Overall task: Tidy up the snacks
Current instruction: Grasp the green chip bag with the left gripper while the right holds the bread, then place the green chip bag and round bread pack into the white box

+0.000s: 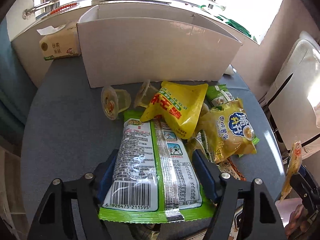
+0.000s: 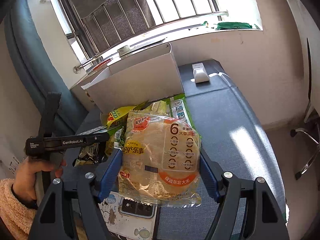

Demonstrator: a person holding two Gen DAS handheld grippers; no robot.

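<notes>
Pinching a green-edged snack bag (image 1: 154, 164), left gripper (image 1: 154, 160); right gripper (image 2: 161, 160) clamping a rice-cracker pack (image 2: 160, 160), phone (image 2: 138, 208) beneath.

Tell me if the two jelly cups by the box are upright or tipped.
Tipped. Both jelly cups lie on their sides on the table before the box, lids facing sideways.

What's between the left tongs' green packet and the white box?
In the left wrist view: a yellow pouch and two jelly cups lie between green packet and white box.
</notes>
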